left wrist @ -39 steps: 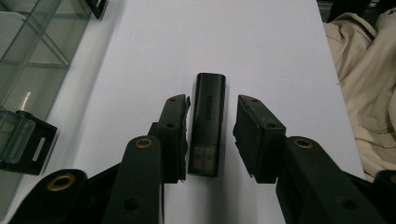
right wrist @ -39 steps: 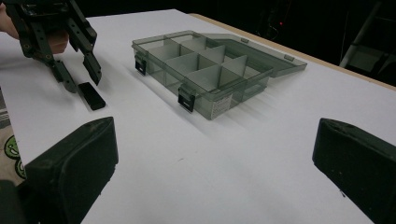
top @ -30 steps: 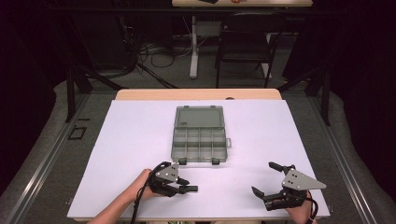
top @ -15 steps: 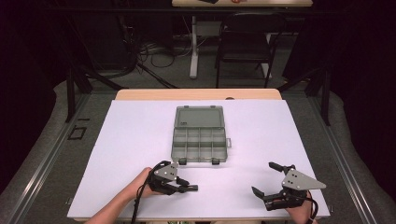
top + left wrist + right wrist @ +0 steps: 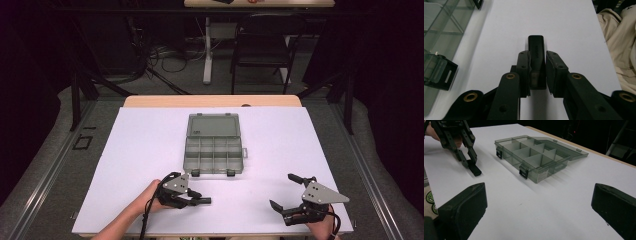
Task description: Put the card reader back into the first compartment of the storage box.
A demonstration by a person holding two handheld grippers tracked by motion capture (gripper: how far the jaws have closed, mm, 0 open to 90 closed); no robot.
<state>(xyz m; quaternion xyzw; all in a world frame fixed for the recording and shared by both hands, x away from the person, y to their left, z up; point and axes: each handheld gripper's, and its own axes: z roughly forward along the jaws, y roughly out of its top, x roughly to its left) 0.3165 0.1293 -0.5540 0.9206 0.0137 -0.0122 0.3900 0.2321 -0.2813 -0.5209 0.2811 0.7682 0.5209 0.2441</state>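
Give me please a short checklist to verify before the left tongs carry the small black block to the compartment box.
1. Block between the pads: ok. The left tongs are closed on the small black block, which sticks out forward past the pads.
2. Block lifted off the table: cannot tell; in the right gripper view it seems to touch the white table.
3. Box lid open: ok. The compartment box lies open with its lid flat behind.
4. Compartments free: ok; they look empty in the right gripper view.
5. Right tongs out of the path: ok, open and off to the side.
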